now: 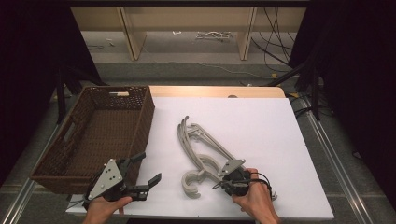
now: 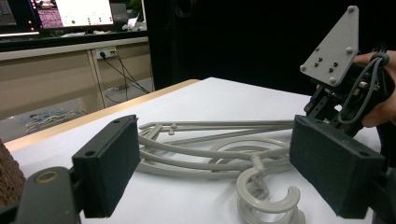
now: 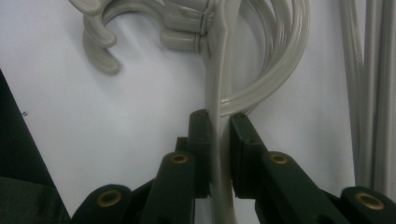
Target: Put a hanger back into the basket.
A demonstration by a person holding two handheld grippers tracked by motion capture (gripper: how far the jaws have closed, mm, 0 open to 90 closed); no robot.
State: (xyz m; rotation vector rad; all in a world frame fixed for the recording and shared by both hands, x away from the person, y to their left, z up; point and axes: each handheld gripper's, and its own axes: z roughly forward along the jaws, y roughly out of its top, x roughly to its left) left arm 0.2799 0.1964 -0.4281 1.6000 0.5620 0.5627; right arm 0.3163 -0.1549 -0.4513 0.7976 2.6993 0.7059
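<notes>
While the hanger (image 3: 218, 84) sits clamped between the right claw (image 3: 218, 140).

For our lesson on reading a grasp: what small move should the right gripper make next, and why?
Probably lift slightly. The right gripper has its jaws closed on a grey hanger that lies on the white table, while the left gripper waits open beside the wicker basket.

No legible text or labels
</notes>
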